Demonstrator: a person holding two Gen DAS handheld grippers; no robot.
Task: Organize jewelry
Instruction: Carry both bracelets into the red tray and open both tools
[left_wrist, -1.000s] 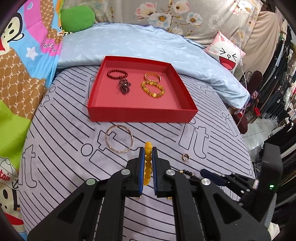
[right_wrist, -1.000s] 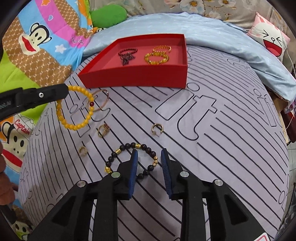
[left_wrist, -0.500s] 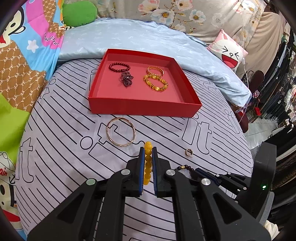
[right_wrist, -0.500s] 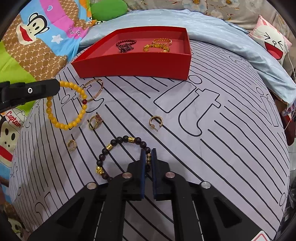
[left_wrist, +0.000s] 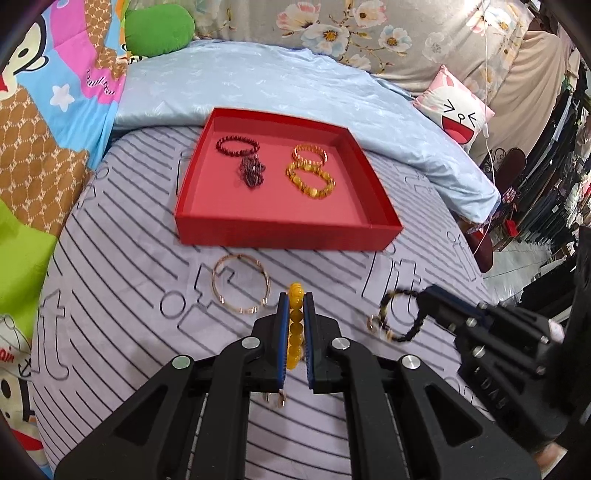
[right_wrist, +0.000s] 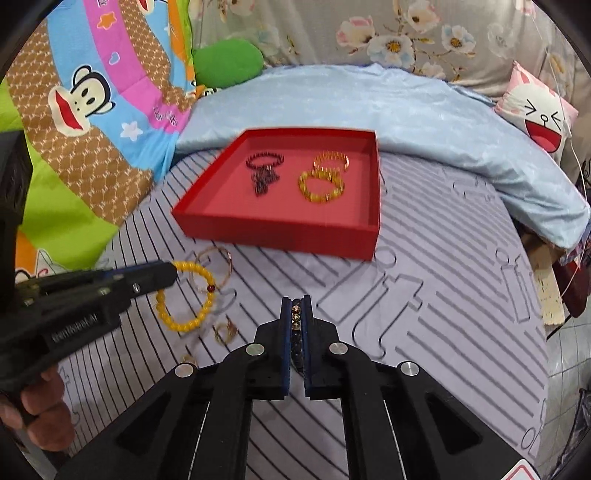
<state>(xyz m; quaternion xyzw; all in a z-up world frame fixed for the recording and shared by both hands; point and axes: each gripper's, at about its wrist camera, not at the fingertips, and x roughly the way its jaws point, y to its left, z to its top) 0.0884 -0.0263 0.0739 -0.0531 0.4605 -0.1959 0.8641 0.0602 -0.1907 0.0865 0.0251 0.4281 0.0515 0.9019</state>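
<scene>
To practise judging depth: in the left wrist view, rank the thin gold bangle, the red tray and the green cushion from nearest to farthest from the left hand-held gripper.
1. Thin gold bangle, on the striped sheet just left of the left hand-held gripper.
2. Red tray, beyond it, centre.
3. Green cushion, far back, upper left.

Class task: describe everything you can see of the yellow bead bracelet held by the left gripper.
The yellow bead bracelet is a loop of round, glossy amber-yellow beads with one dark red bead. The left gripper is shut on its top, so it hangs off the striped sheet, in front of the red tray, overlapping a thin metal bangle in the right wrist view.
</scene>
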